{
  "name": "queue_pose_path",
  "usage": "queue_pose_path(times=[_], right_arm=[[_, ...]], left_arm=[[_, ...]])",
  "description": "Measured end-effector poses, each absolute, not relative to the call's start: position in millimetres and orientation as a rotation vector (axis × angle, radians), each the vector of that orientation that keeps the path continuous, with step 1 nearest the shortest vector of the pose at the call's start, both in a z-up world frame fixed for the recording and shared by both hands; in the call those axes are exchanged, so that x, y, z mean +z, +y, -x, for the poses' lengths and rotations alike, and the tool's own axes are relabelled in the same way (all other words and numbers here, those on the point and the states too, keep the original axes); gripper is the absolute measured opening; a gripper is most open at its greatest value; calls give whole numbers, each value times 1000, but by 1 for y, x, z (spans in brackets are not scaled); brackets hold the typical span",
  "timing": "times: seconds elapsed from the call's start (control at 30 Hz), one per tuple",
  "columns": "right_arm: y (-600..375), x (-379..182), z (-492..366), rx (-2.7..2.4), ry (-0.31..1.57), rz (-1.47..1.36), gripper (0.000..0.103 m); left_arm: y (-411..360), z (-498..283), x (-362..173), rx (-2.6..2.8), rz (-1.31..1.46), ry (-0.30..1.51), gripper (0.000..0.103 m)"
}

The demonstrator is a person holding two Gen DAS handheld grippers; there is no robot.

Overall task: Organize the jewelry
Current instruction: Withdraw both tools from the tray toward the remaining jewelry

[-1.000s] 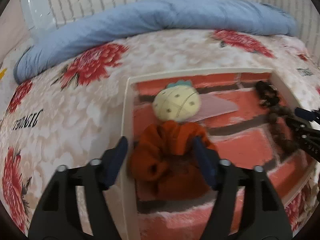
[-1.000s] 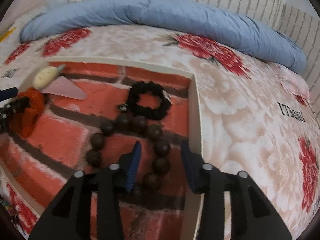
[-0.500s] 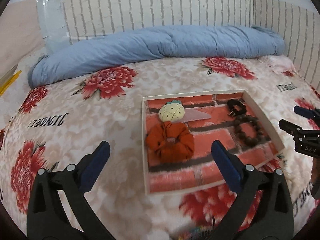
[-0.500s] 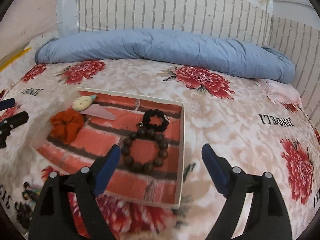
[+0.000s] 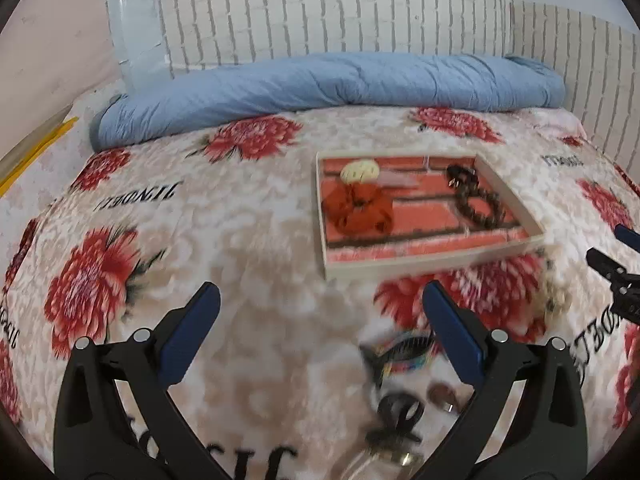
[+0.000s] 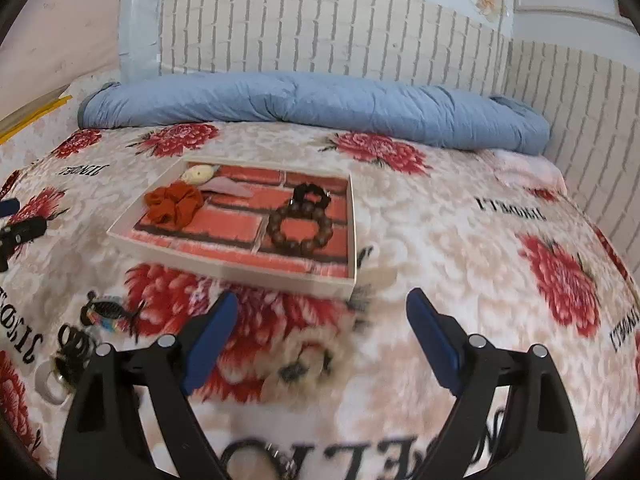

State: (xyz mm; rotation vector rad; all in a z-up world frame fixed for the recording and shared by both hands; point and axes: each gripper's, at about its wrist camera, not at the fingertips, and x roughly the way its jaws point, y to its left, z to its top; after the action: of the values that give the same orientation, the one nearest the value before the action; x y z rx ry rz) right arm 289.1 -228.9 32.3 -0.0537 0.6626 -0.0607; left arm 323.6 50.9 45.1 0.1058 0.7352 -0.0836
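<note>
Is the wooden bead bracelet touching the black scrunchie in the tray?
Touching. The right wrist view shows the wooden bead bracelet with its top beads pressed against the lower edge of the black scrunchie, no tray floor visible between them.

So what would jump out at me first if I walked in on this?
Probably the shallow tray with its red brick-print floor, sitting mid-bed on the flowered blanket. Inside, an orange scrunchie lies at its left end and a dark bead bracelet at its right, touching a black hair tie. Then the two open grippers, left and right, hovering empty in front of the tray.
</note>
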Motion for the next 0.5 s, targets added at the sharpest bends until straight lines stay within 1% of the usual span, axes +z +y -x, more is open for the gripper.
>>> queue_pose_path(times=[0.23,0.5], right_arm=[[-221,20,-257,-70,674,71,85],[-241,2,-245,-115,711,44,85]], left_arm=[[61,-288,23,-63,-123,767,98],[66,-276,4,-58,-89,803,98]])
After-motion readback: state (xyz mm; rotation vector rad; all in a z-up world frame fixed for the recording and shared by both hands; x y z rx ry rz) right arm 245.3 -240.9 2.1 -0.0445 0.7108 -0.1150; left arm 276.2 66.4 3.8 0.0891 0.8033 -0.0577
